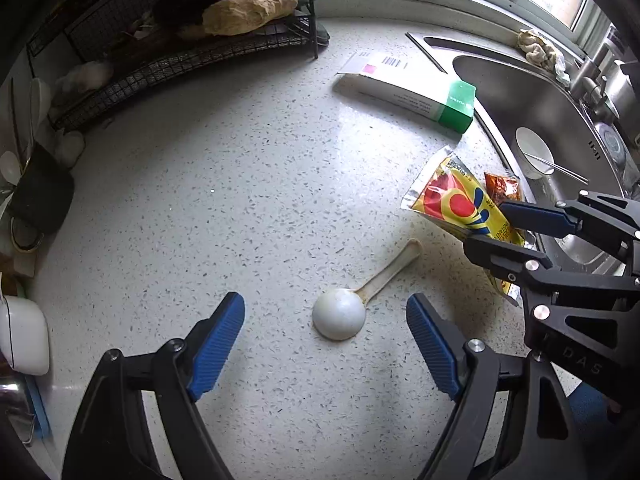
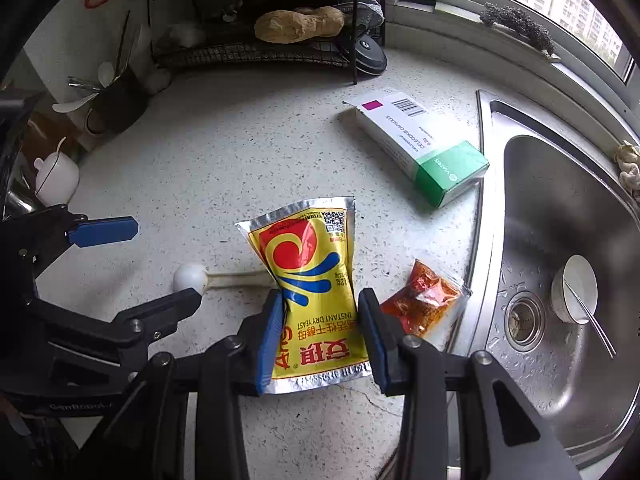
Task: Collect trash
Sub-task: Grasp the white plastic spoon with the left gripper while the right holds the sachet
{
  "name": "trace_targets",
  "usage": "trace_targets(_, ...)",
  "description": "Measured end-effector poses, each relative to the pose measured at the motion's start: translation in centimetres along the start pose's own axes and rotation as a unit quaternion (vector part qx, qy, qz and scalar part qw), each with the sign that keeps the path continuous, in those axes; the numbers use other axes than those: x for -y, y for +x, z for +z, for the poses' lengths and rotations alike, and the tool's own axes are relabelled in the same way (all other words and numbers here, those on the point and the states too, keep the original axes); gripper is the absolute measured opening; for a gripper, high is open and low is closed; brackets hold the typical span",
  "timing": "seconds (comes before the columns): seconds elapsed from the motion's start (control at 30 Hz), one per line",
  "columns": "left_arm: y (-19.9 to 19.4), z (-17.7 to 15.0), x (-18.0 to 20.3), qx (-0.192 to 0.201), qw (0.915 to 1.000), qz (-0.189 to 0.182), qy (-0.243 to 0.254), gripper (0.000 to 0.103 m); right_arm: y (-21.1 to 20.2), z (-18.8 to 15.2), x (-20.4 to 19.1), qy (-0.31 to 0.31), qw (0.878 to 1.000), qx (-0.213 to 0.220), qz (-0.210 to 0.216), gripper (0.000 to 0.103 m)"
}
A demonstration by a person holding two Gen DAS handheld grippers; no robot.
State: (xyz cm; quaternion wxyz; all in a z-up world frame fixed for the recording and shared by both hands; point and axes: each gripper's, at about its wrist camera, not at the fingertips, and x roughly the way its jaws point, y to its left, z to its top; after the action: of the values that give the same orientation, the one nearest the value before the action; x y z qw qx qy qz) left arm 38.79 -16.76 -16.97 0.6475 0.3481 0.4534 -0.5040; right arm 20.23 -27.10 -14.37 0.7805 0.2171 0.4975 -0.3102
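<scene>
My right gripper is shut on a yellow instant dry yeast packet, squeezing its middle and holding it above the speckled counter; both also show in the left wrist view, the packet and the gripper. My left gripper is open and empty, its jaws either side of a white plastic spoon lying on the counter. A small red sauce sachet lies by the sink edge. A white and green medicine box lies further back.
A steel sink on the right holds a white bowl with a chopstick. A black wire rack with a brown lump stands at the back. A utensil holder and a white pot stand at the left.
</scene>
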Motion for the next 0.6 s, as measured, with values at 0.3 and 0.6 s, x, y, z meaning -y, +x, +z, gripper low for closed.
trace_targets(0.3,2.8,0.5,0.4,-0.021,0.9966,-0.031,0.073,0.082,-0.3,-0.2,0.0,0.048,0.998,0.015,-0.026,0.036)
trace_targets(0.6,2.5,0.5,1.6,-0.002,0.9965,-0.031,0.077,0.04,0.0,-0.7,0.0,0.039,0.999,0.006,-0.024,0.036)
